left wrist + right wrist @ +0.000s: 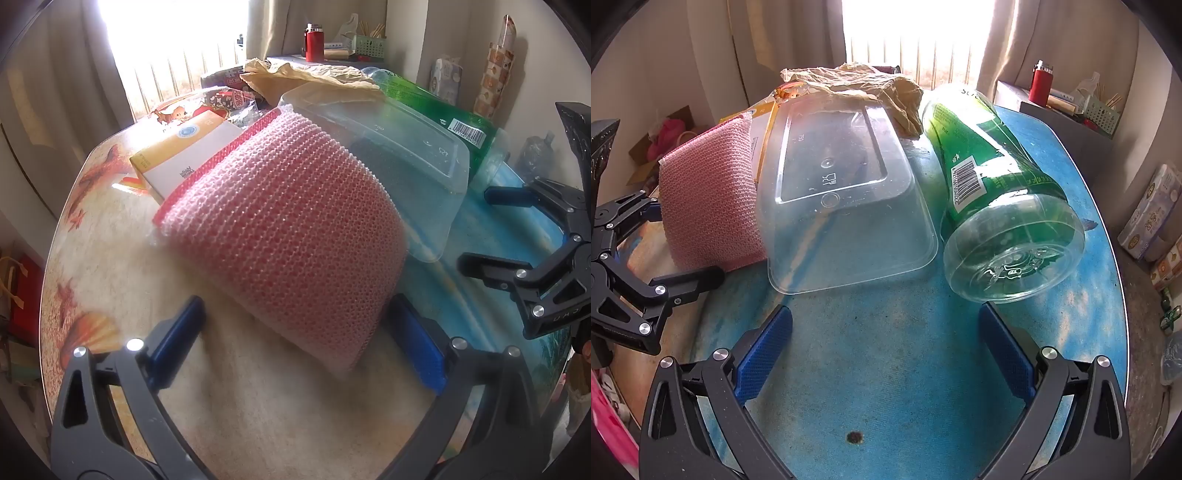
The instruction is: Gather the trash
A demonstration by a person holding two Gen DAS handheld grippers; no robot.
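Both grippers hover wide open over the trash pile.
Left gripper jaws straddle the pink knitted sponge without gripping; right gripper jaws empty before the clear plastic container and green plastic bottle on the surface.

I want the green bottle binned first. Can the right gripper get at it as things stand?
Probably yes: the right gripper stands open, and the green bottle lies just ahead, its base toward the fingers, with only bare table between.

Pink mesh sponge leans tilted against clear plastic container, which lies upside down on the table. Green-labelled clear bottle lies on its side just beside container. Crumpled brown paper sits behind both. Yellow-white box lies behind sponge.
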